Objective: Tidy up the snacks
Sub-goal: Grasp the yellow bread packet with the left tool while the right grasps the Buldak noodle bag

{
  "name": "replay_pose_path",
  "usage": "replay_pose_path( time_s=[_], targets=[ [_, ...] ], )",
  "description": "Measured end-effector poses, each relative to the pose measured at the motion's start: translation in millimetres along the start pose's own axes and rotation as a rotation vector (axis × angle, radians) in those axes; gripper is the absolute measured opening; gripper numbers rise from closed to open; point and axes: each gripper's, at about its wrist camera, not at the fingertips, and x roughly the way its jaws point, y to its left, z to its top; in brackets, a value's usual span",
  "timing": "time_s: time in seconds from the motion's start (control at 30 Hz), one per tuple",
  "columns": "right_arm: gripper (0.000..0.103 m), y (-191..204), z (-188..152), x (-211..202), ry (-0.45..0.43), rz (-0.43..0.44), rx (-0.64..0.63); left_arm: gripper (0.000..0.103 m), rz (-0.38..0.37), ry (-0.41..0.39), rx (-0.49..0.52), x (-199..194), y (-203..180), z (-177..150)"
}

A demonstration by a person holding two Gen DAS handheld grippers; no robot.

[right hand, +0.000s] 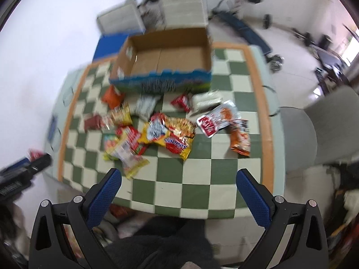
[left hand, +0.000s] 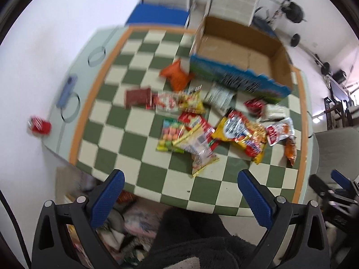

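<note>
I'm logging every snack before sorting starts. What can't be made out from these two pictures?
- Brand lettering on the heap of snack packets: motion blur in both views.
- What lies beneath the overlapping packets: covered by the upper ones.
- Clutter under the green-and-cream checkered table: hidden by its edge and the black gripper frames.
- Open cardboard box: near inside wall hidden by its printed blue front.
- Small red object on the white floor: blurred, unidentifiable.

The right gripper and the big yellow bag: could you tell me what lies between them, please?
Only bare checkered cloth. The right wrist view shows nothing between the open right gripper and the yellow bag.
</note>
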Motion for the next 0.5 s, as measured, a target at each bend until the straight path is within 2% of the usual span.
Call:
replay_pose_path(
  time_s=[0.1,0.2,0.33,0.5],
  targets=[
    [0.103,15.0,18.2,63.4,0.1,-0.039,-0.152,0.103,-0.018,0.065,-0.055,36.2,12.9,4.8],
    [0.103,25.3,27.9,116.1,0.175,-0.042,-0.281,0.103,-0.064,0.141,-0.121,73.5,23.1,4.1],
    [0.103,39.9,36.3,168.4,0.237,-0.075,-0.458,0.103,-0.102,0.226,-0.18,117.1,21.5,2.3],
    [0.103,60.8,54.1,228.2,0.325,-0.068,-0.656,0.103,-0.163,0.32,-0.287,164.0,15.4,-1.5]
  ],
)
